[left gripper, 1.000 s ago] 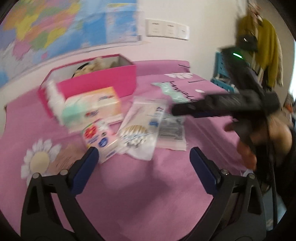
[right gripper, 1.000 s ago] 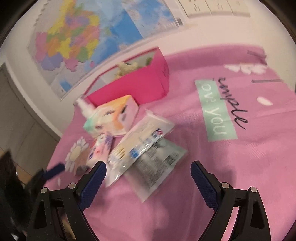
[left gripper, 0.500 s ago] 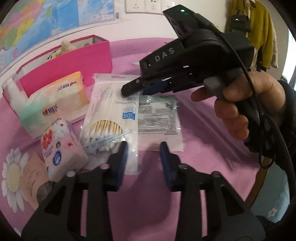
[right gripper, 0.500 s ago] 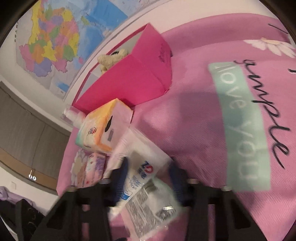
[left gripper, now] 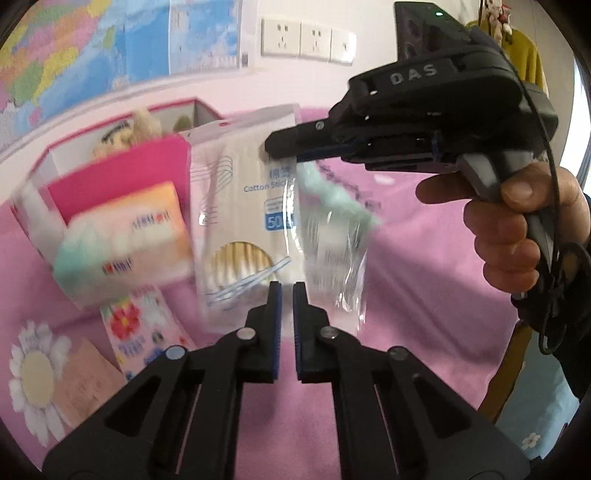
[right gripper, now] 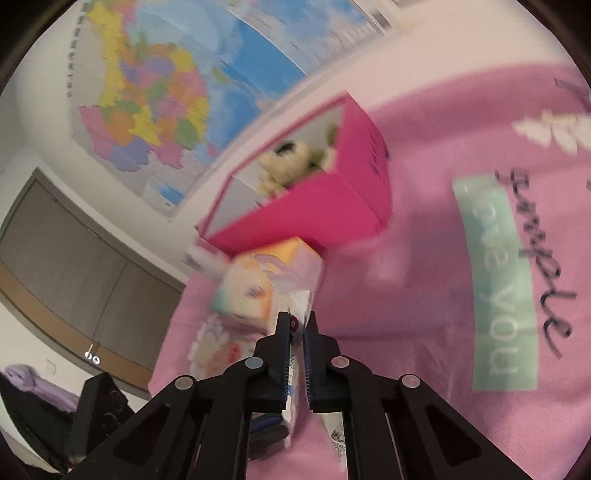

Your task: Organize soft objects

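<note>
- Cotton-swab pack: off the cloth and nearly upright, pinched at its top edge by the right gripper. That gripper's own camera shows white film caught between the narrow jaws, which have just been closing.
- Left gripper: jaws have just been closing too and now stand almost together at the pack's lower corner. I cannot tell whether any film sits between them.
- I read the two-ended hold as a way to keep a floppy bag taut and stop it folding on the way to the box.
- Clear sachet hangs blurred just beside the pack. I can't say whether it is caught in the same pinch.
- Person's hand is wrapped round the right gripper's handle.
- Left on the cloth: an orange-and-mint tissue pack, with a small flowered tissue packet nearer the camera.
- Pink box sits behind the tissue pack, open at the top, with a plush toy already inside. That is the likely destination.
- Surface: pink cloth with a daisy print and lettering.
- Room: map and wall sockets behind, a yellow garment hanging at right, grey cabinet doors in the right camera.
</note>
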`<state>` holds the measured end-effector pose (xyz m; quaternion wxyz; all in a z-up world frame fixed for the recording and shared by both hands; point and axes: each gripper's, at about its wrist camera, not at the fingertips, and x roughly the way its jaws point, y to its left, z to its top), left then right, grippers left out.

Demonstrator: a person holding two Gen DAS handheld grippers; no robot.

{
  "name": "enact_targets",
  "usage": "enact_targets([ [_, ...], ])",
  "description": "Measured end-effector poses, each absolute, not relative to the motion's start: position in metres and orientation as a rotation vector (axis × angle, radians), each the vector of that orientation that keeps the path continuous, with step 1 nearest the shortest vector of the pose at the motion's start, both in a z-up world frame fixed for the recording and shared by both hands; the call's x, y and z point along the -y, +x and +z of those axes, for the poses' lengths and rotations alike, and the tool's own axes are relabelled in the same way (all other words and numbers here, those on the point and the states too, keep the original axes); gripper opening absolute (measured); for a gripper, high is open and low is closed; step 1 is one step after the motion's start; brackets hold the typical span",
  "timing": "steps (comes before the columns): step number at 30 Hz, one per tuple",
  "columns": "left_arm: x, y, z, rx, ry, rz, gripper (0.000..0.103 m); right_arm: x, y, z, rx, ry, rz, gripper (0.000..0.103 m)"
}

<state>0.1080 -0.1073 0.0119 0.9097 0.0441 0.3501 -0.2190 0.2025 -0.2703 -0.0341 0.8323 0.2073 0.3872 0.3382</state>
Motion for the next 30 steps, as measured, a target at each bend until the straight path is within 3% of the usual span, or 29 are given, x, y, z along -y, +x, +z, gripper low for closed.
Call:
enact_targets([
  [6, 0.091, 0.119, 0.054, -0.634, 0.063, -0.422, 0.007, 0.258, 0.205, 0.019, -0.722, 0.399, 0.758, 0.004],
  [15, 0.05, 0.198, 0.108, -0.548, 0.043, -0.283, 0.008, 0.224, 0.263, 0.087, -0.644, 0.428, 0.797, 0.004],
  [18, 0.033, 0.224, 0.113, -0.554, 0.025, -0.223, 0.022, 0.213, 0.307, 0.091, -0.657, 0.492, 0.769, 0.004],
  [22, 0.008, 0.247, 0.114, -0.552, -0.031, -0.16, 0.025, 0.203, 0.353, 0.071, -0.717, 0.606, 0.752, 0.004],
  [23, 0.002, 0.247, 0.114, -0.55, -0.047, -0.151, 0.031, 0.198, 0.364, 0.061, -0.735, 0.622, 0.721, 0.004],
  [26, -0.016, 0.239, 0.113, -0.531, -0.081, -0.106, 0.066, 0.186, 0.384, 0.038, -0.791, 0.63, 0.663, 0.009],
  [27, -0.019, 0.237, 0.113, -0.525, -0.083, -0.099, 0.068, 0.182, 0.389, 0.032, -0.814, 0.632, 0.672, 0.012],
  [28, -0.021, 0.236, 0.112, -0.522, -0.081, -0.092, 0.068, 0.173, 0.394, 0.026, -0.849, 0.602, 0.699, 0.026],
  [29, -0.023, 0.234, 0.112, -0.525, -0.083, -0.09, 0.068, 0.168, 0.395, 0.023, -0.867, 0.575, 0.693, 0.057],
  [30, -0.024, 0.232, 0.112, -0.53, -0.088, -0.098, 0.07, 0.166, 0.395, 0.022, -0.877, 0.543, 0.658, 0.071],
])
